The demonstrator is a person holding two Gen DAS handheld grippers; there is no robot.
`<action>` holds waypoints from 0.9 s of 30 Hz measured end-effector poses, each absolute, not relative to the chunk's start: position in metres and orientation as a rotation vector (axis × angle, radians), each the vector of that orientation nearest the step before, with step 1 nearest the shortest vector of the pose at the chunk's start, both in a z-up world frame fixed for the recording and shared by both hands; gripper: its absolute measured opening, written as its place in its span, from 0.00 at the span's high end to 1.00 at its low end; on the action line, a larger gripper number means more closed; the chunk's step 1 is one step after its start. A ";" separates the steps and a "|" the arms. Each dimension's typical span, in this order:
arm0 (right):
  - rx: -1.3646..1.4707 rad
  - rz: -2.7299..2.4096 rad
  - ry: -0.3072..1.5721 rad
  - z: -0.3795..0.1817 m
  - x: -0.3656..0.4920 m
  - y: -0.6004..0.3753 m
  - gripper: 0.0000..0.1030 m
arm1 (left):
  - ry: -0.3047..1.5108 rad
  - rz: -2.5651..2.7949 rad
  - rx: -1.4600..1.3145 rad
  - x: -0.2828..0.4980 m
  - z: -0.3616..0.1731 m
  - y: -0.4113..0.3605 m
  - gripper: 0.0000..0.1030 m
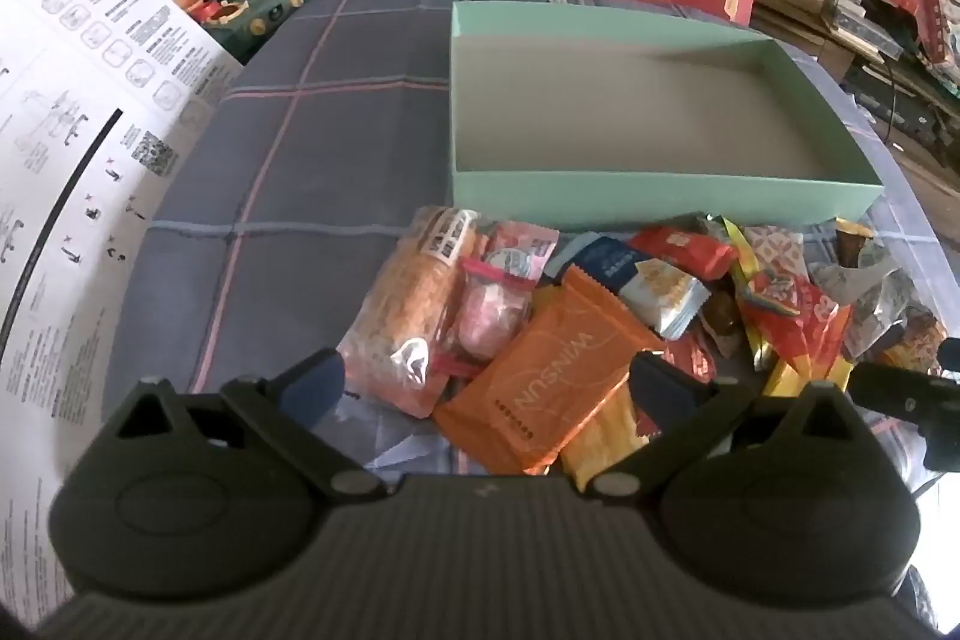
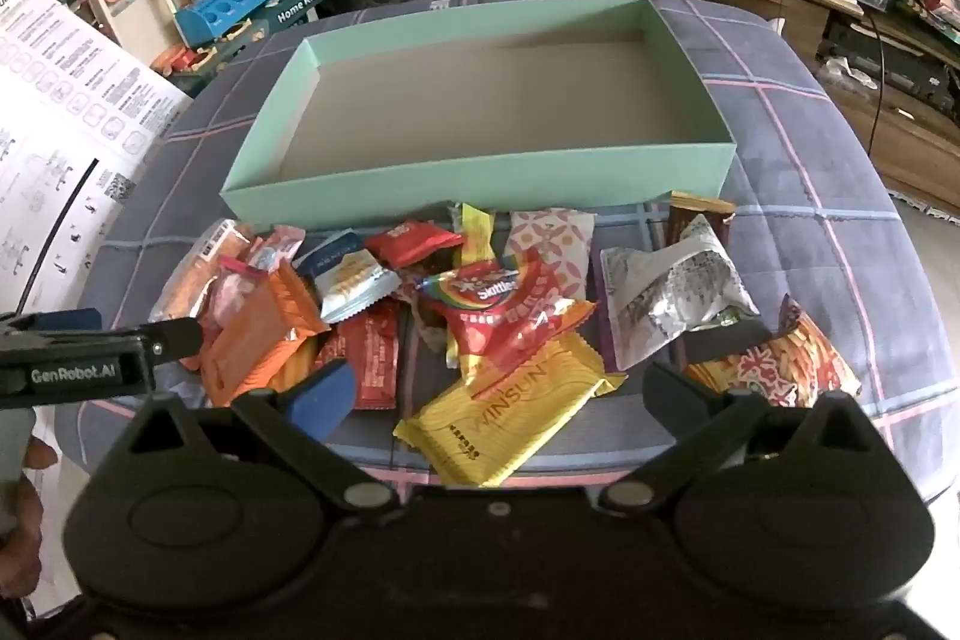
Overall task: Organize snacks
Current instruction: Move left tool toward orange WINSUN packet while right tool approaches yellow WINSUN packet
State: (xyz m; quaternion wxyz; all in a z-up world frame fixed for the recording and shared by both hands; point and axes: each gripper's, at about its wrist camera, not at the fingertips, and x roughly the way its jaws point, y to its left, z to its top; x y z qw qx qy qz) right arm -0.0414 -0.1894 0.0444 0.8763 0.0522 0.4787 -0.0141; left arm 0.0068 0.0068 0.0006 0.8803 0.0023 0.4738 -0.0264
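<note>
My left wrist view looks steeply down from close above the snack pile (image 1: 600, 316), with the green box (image 1: 648, 196) at upper right. My right wrist view sits further right, box (image 2: 480, 184) centred. Both share the pile (image 2: 456, 304), the box and the plaid cloth (image 1: 270, 148).

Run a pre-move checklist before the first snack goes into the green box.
1. Green box empty and open-topped: ok.
2. Left gripper open, nothing held: ok.
3. Right gripper open, nothing held: ok.
4. Orange WINSUN packet lies between the left gripper's fingers, on top of the pile: ok.
5. Yellow WINSUN packet lies between the right gripper's fingers: ok.
6. Snacks separated for clean single picks: not ok, the Skittles bag and its neighbours overlap.
</note>
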 end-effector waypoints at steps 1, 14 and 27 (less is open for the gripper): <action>0.112 -0.030 0.999 0.044 -0.041 -0.189 0.00 | 0.984 -0.053 0.006 0.007 0.001 0.008 0.00; 0.143 -0.017 1.022 0.041 -0.041 -0.189 0.00 | 0.999 -0.022 -0.011 0.007 -0.008 0.022 0.00; 0.192 -0.022 1.015 0.032 -0.049 -0.204 0.00 | 1.016 -0.142 0.072 0.014 -0.029 -0.003 0.00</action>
